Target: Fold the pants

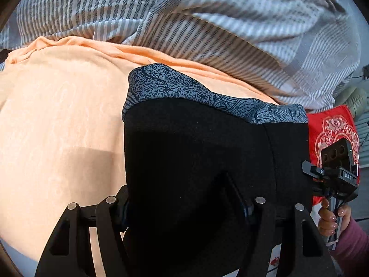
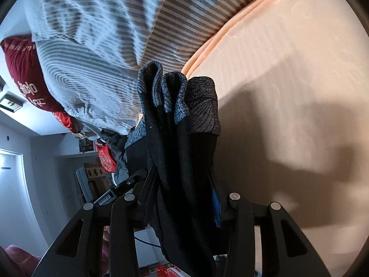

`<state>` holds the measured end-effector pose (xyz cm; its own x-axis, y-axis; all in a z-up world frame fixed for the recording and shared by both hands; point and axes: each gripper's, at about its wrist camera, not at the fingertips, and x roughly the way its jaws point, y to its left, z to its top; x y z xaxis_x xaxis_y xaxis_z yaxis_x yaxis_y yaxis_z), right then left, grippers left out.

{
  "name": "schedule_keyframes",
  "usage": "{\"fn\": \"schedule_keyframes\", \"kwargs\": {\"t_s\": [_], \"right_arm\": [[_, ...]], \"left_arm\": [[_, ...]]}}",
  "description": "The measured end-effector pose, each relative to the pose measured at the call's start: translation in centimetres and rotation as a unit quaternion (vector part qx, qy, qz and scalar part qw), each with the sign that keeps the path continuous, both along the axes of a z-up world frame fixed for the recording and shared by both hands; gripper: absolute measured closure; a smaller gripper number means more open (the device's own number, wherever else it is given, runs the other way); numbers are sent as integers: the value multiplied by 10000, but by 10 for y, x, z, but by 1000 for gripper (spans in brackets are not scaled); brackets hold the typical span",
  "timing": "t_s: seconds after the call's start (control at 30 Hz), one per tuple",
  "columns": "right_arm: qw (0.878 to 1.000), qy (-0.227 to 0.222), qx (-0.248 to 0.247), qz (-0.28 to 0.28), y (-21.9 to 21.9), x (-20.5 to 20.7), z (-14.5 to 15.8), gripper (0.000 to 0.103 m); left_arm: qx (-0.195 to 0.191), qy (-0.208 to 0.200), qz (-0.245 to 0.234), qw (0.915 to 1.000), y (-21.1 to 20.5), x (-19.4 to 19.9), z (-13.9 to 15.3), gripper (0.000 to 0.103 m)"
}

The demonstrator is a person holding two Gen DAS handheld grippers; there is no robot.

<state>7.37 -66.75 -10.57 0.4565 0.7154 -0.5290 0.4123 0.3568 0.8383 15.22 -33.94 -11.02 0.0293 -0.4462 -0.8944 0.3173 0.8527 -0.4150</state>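
Observation:
Black pants (image 1: 196, 150) with a grey patterned waistband (image 1: 184, 87) hang lifted above a peach bed sheet (image 1: 57, 115). My left gripper (image 1: 184, 207) is shut on the black cloth, which hides its fingertips. At the pants' right edge my right gripper (image 1: 310, 173) grips them too, held by a hand (image 1: 327, 219) in a pink sleeve. In the right wrist view the pants (image 2: 184, 150) are bunched in folds between the fingers of my right gripper (image 2: 184, 196), waistband (image 2: 175, 92) pointing away. My left gripper (image 2: 136, 177) shows at the cloth's left side.
A grey striped duvet (image 1: 207, 23) lies rumpled along the sheet's far side. A red patterned cushion (image 1: 329, 124) sits behind the right gripper. A dark red pillow (image 2: 25, 73), white walls and a boxy appliance (image 2: 92, 180) show beyond the bed. Bare peach sheet (image 2: 288, 69) spreads wide.

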Motion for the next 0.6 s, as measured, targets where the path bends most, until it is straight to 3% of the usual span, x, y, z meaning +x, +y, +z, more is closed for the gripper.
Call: {"fn": "schedule_keyframes", "kwargs": {"t_s": [0.17, 0.33, 0.4, 0.5, 0.6], "right_arm": [[9998, 105, -65, -121, 4, -27, -1, 60], [9984, 347, -414, -188, 13, -43, -20, 60], [9951, 507, -840, -93, 19, -48, -27, 59], [9874, 620, -1455, -96, 25, -51, -26, 52], [9713, 766, -2254, -19, 34, -49, -14, 47]], "left_arm": [[120, 127, -159, 9997, 1, -21, -12, 34], [464, 215, -233, 9984, 7, -33, -48, 34], [412, 77, -155, 9990, 12, -37, -51, 31], [676, -101, -79, 9976, 14, -39, -53, 15], [908, -215, -75, 9956, 16, -40, -46, 15]]}}
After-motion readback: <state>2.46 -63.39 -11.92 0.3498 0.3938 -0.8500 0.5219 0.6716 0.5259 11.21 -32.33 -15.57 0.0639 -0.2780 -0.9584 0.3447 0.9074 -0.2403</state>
